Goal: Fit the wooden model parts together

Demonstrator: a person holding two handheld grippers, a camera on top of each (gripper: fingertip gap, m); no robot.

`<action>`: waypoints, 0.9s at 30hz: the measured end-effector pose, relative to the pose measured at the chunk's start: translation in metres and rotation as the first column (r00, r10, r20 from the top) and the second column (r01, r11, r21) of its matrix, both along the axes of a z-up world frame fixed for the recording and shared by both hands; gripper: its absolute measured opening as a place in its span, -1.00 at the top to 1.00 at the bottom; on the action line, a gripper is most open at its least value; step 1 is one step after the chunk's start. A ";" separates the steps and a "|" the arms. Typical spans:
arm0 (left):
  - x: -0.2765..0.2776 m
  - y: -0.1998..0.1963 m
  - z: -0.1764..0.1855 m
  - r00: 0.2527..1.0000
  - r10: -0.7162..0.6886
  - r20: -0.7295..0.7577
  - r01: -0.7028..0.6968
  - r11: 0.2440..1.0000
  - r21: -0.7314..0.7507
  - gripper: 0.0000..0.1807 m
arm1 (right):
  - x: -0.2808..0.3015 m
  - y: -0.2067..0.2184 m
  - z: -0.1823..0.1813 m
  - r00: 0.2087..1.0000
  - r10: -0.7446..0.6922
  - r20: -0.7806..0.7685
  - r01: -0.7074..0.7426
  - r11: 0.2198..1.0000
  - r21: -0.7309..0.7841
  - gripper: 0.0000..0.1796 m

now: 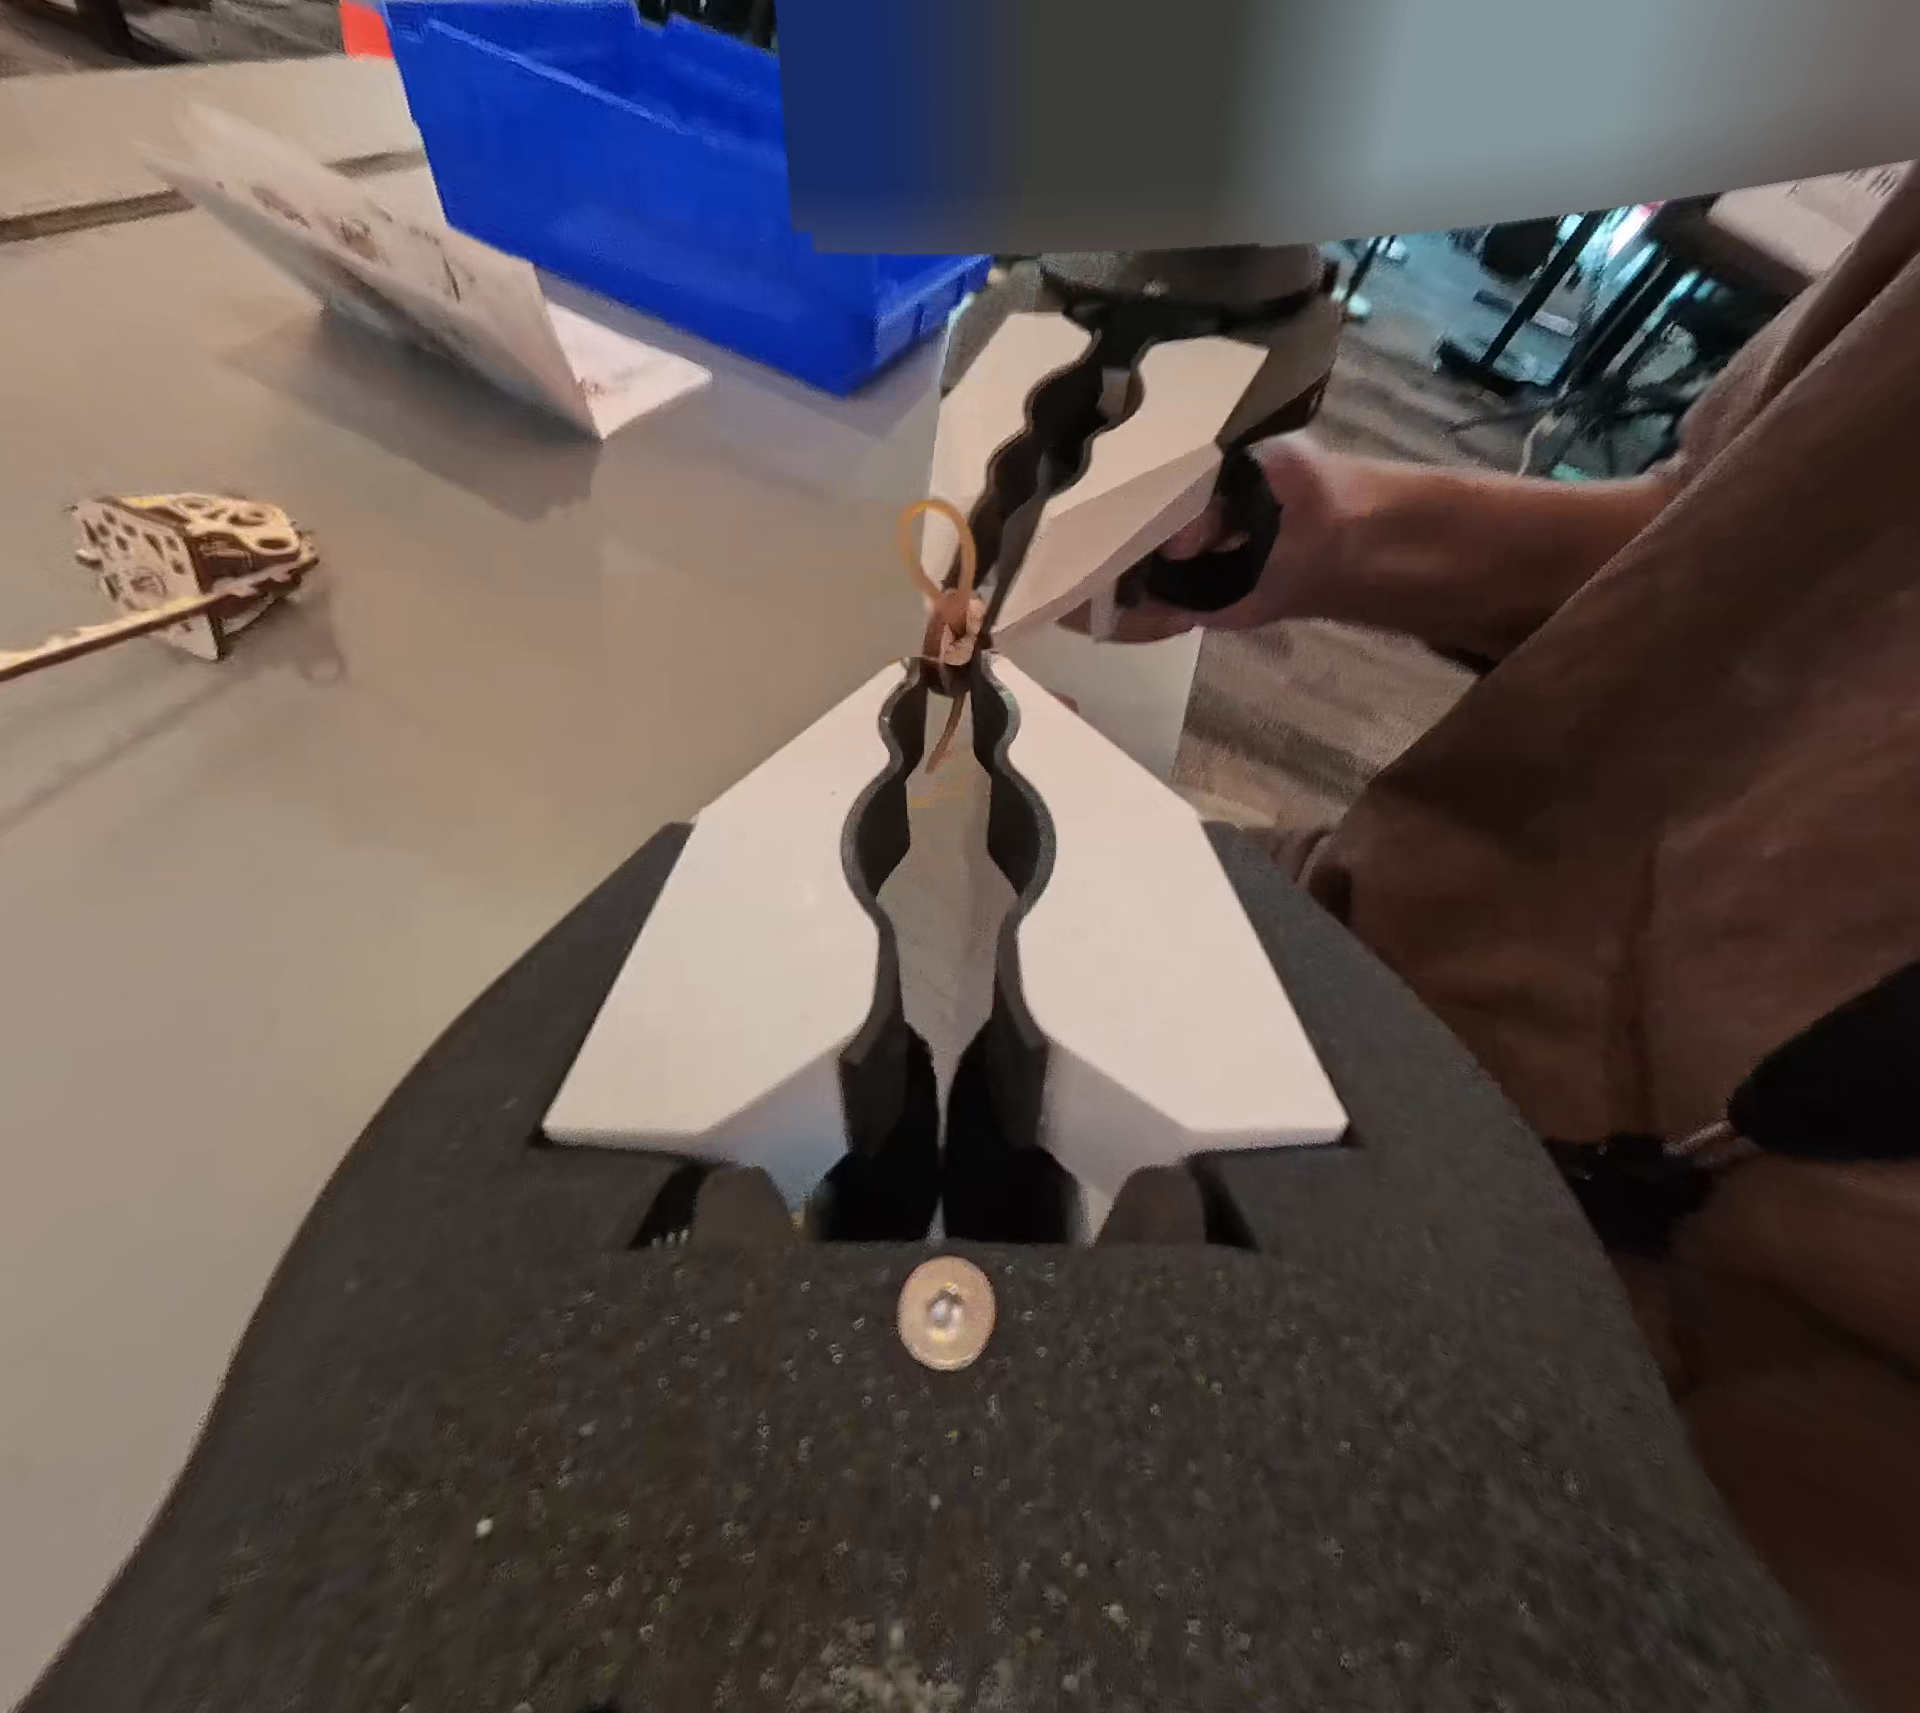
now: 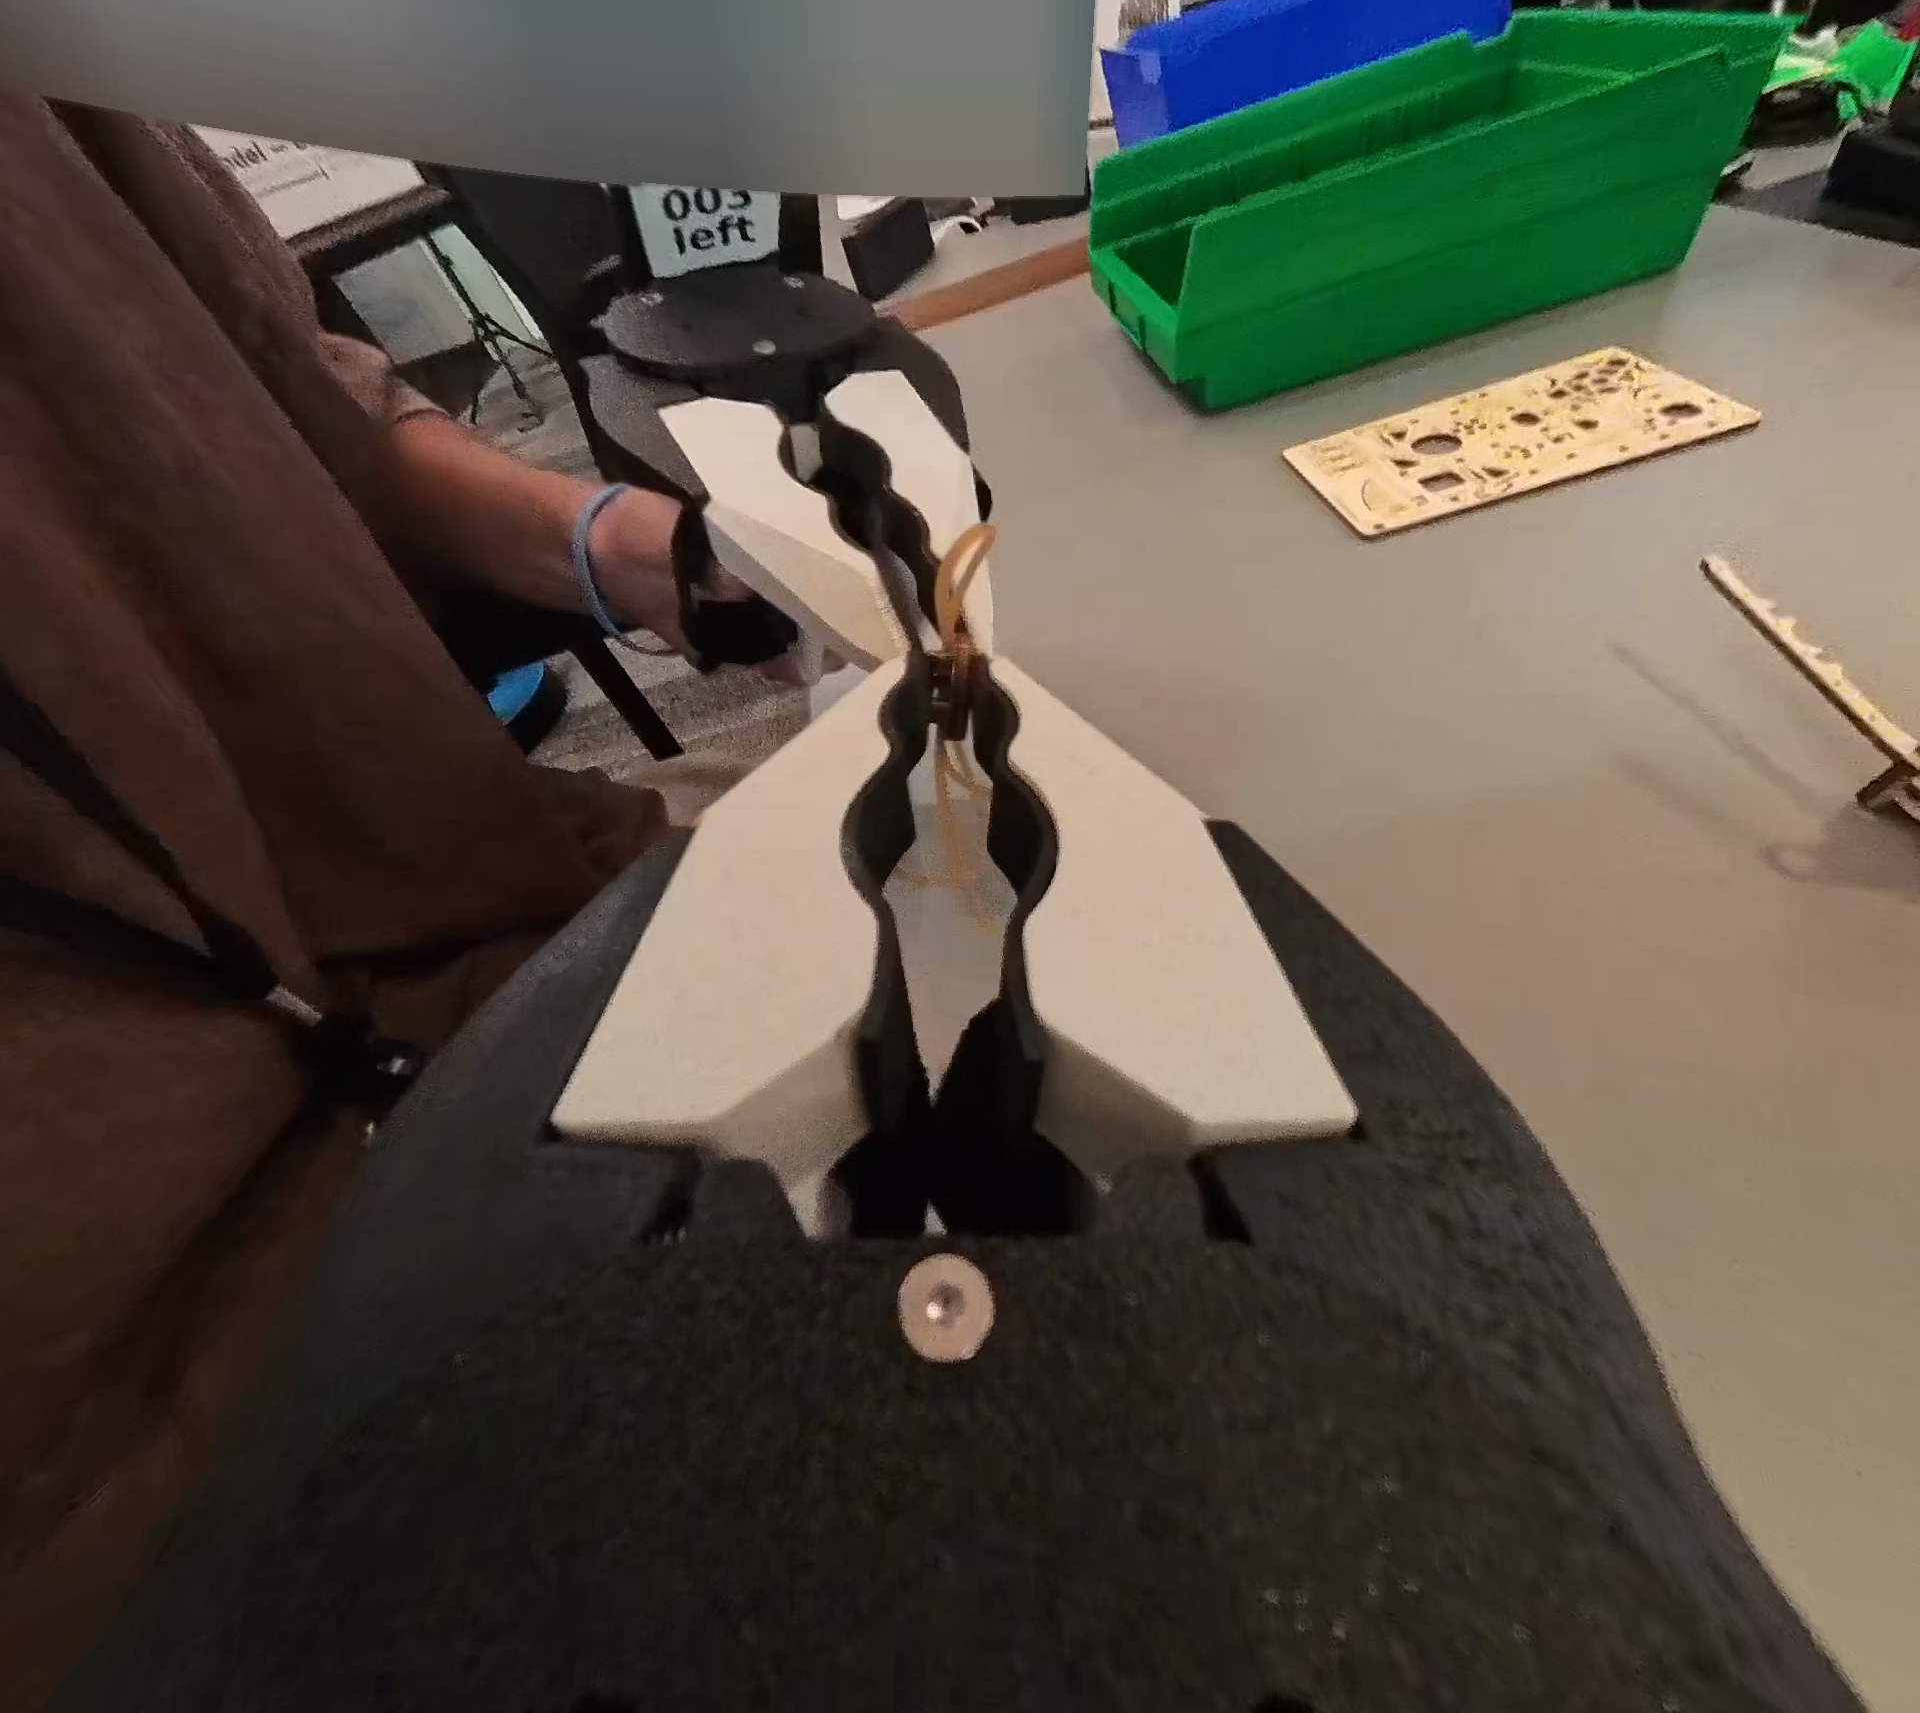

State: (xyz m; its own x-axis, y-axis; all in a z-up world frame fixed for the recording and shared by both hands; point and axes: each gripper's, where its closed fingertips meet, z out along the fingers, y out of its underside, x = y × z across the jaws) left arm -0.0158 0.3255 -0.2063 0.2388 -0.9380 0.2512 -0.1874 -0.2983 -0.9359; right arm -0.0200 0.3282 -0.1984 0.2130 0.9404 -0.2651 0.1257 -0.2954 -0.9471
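1. Wooden part (image 1: 943, 640), small and looped with a rubber band (image 1: 935, 543), is pinched above the bench (image 1: 520, 780) edge by the left gripper (image 1: 948, 676) and right gripper (image 2: 951, 676), both closed on it tip to tip, seemingly so the band can be seated.
2. A half-built model (image 1: 197, 562), punched sheet (image 2: 1522, 437), green bin (image 2: 1403, 209) and blue bin (image 1: 644, 177) are set well apart; nothing is seen blocking the grippers.
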 end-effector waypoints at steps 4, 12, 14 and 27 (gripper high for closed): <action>-0.001 -0.008 0.022 0.994 0.028 0.101 -0.030 0.999 0.024 0.82 | -0.001 -0.013 0.023 0.992 0.066 -0.106 -0.056 0.994 0.096 0.92; 0.002 -0.025 0.026 0.995 -0.017 0.101 0.012 0.999 0.051 0.92 | -0.001 -0.025 0.028 0.990 0.118 -0.079 -0.093 0.961 0.262 0.92; 0.001 -0.025 0.026 0.998 -0.011 0.067 0.004 0.994 0.110 0.93 | -0.002 -0.025 0.027 0.993 0.104 -0.051 -0.087 0.962 0.258 0.91; -0.001 -0.027 0.012 0.974 0.082 -0.210 0.017 0.902 0.430 0.95 | 0.001 -0.029 0.013 0.994 0.025 0.110 -0.052 0.967 0.248 0.89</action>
